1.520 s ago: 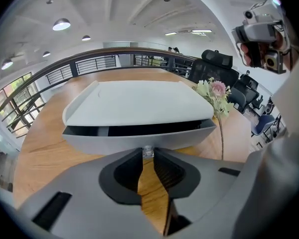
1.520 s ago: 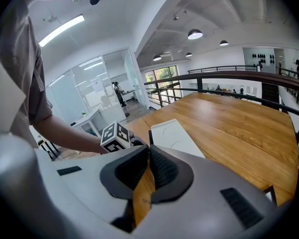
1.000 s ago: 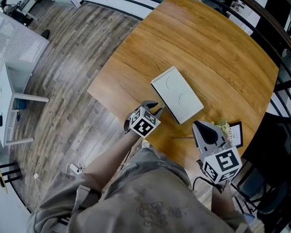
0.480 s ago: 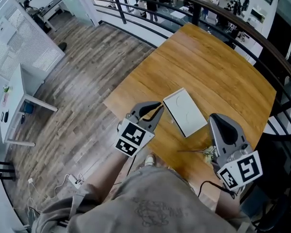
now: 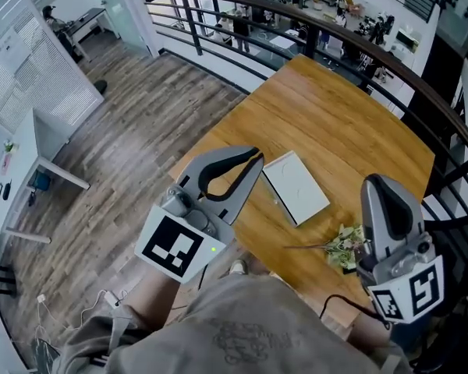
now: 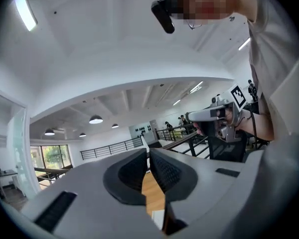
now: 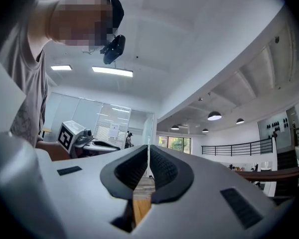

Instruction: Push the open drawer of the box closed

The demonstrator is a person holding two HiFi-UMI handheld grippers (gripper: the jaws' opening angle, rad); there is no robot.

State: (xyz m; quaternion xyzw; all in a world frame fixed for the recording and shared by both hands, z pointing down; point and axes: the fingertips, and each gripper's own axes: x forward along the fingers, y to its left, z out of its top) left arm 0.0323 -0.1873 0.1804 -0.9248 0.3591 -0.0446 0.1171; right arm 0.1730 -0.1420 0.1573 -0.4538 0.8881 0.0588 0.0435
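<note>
Left gripper [image 5: 257, 159] and right gripper [image 5: 381, 184], each with jaws pressed together on nothing, held high above the table [image 5: 359, 123] and pointing outward rather than down. The white box [image 5: 296, 187] lies flat below and between their tips, touched by neither. No clear drawer gap shows, so the lifted, empty grippers suggest the push is probably done.

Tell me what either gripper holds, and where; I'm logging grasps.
Nothing is held. The left gripper has its jaws closing with nothing between them; the right gripper is shut and empty.
</note>
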